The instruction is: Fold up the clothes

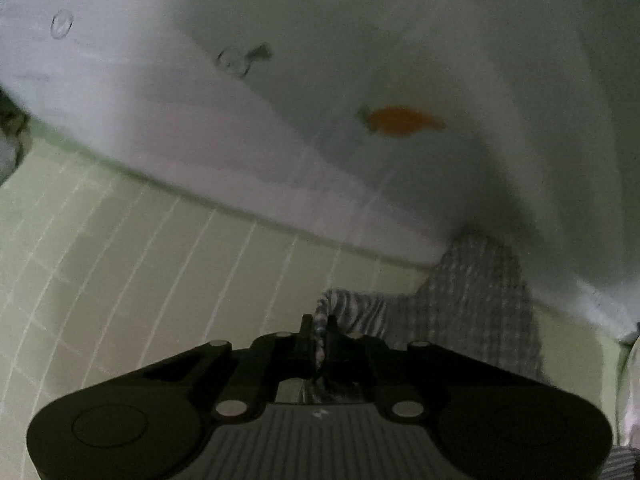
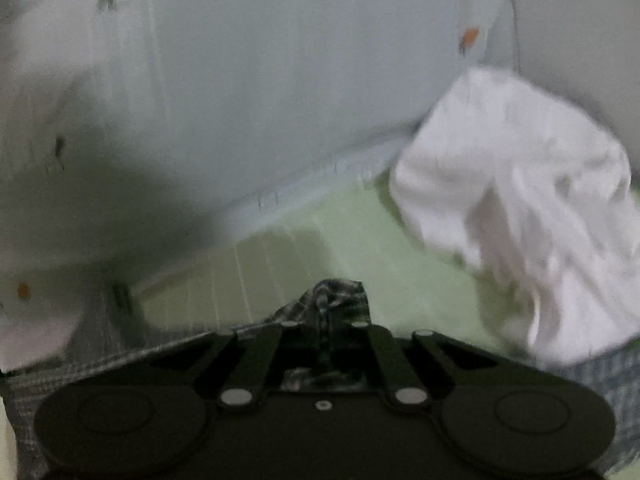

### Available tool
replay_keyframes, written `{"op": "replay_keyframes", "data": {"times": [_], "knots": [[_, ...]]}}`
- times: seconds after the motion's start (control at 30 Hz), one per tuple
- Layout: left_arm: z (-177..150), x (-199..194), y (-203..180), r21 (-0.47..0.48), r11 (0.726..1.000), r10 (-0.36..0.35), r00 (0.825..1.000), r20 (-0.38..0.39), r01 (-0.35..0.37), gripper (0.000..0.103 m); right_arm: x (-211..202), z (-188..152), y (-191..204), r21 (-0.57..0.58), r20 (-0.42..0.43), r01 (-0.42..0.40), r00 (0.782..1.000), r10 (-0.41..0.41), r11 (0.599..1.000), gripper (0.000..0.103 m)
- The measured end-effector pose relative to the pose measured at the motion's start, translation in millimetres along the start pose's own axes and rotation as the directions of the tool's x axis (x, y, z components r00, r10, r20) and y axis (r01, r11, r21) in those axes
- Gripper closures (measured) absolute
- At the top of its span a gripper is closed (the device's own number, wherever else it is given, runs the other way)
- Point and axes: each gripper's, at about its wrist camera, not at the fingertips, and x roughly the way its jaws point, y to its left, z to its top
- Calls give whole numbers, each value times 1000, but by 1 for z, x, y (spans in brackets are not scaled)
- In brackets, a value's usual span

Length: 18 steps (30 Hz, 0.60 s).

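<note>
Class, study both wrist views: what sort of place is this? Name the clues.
Probably a bedroom: a pale green checked bedsheet, a white carrot-print pillow or quilt, and a crumpled white garment waiting for folding.

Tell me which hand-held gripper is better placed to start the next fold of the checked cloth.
Probably neither alone: the left hand-held gripper and the right hand-held gripper are each shut on the checked cloth. The right has the white garment close by.

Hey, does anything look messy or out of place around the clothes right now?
Yes: a white garment sits crumpled in a heap on the green checked sheet, unfolded. Otherwise nothing odd: both the left gripper and right gripper are pinching the grey striped cloth.
</note>
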Motion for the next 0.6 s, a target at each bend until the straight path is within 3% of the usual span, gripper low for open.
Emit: {"op": "replay_keyframes", "data": {"times": [0.1, 0.23, 0.6], "knots": [[8, 1, -24, 63, 998, 28, 999, 36, -30, 99, -2, 21, 6, -58, 50, 19, 999, -16, 998, 99], [9, 23, -46, 106, 992, 71, 997, 14, -72, 101, 7, 34, 7, -137, 65, 80, 995, -72, 987, 99], [-12, 81, -45, 144, 980, 149, 987, -56, -140, 103, 61, 1, -43, -23, -115, 145, 982, -147, 989, 99]]}}
